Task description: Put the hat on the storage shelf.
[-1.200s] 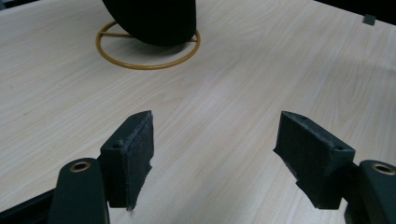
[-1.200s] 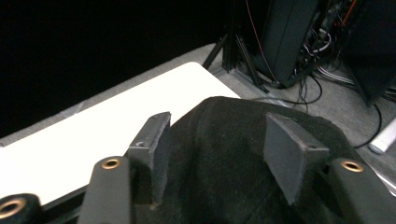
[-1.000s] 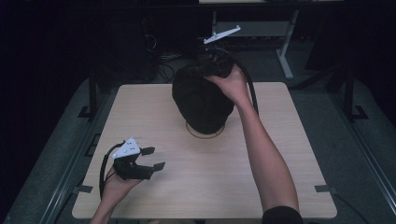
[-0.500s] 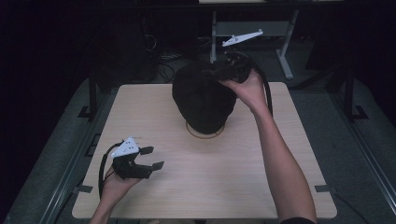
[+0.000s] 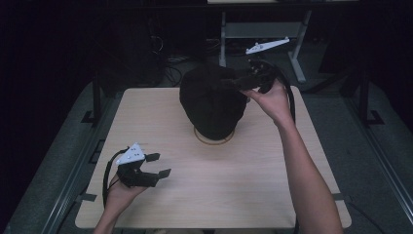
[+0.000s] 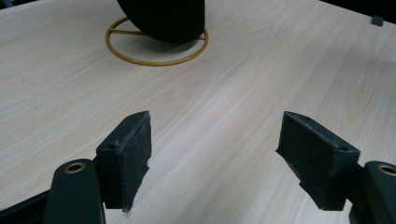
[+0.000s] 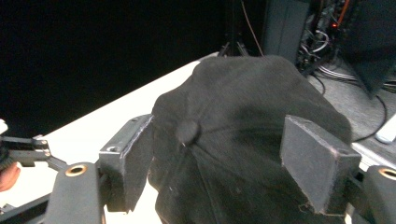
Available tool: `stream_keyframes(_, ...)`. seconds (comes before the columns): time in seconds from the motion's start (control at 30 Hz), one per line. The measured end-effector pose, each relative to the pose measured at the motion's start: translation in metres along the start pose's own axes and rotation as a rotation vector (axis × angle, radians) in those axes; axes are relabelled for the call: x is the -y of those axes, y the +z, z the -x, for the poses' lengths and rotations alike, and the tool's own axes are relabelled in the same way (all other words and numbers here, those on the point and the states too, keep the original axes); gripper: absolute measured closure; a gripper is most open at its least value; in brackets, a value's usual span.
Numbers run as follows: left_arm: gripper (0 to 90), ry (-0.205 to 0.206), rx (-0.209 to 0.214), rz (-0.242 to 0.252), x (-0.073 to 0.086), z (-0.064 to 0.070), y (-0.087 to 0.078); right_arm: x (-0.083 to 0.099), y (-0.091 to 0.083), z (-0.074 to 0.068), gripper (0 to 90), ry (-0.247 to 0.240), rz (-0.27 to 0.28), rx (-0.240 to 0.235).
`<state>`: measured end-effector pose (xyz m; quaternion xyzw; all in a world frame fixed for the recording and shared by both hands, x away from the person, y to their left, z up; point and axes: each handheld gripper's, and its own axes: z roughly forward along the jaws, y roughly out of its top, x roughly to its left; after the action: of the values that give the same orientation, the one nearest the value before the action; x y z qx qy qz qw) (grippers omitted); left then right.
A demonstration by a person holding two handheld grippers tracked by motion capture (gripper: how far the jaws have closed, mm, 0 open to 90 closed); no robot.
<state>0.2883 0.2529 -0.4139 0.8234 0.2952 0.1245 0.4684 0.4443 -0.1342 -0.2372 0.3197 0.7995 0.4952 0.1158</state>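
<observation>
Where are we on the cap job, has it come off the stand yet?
Not yet. Done: the right gripper is at the black fabric baseball cap, jaws open on either side of its crown. In hand: no grip yet, and the cap sits on the round gold wire stand. Left: closing on the cap and lifting it, probably. The left gripper is open over the pale wooden table, holding nothing.

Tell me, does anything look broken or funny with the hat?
Nothing looks broken. The black cap sits on a stand with a gold wire ring as its base on the table. The right gripper is open over its crown, and the left gripper is open above bare wood, apart from the cap.
</observation>
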Motion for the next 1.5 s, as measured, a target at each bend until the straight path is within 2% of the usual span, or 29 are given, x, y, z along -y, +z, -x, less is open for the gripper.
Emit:
stream_keyframes(0.4,25.0,0.008,-0.003,-0.013,0.000,0.000,0.000,0.023,-0.015,0.007,23.8,0.047,-0.028,-0.004)
stream_keyframes(1.07,25.1,0.005,-0.008,-0.015,0.001,0.001,0.000,0.060,-0.036,0.008,23.0,0.088,-0.029,-0.007)
stream_keyframes(1.37,24.7,-0.007,-0.016,-0.002,0.003,-0.002,-0.002,0.076,-0.042,0.007,22.8,0.100,-0.033,-0.022)
stream_keyframes(1.5,24.4,-0.021,-0.005,0.006,0.002,-0.002,-0.003,0.084,-0.045,0.006,22.8,0.096,-0.033,-0.020)
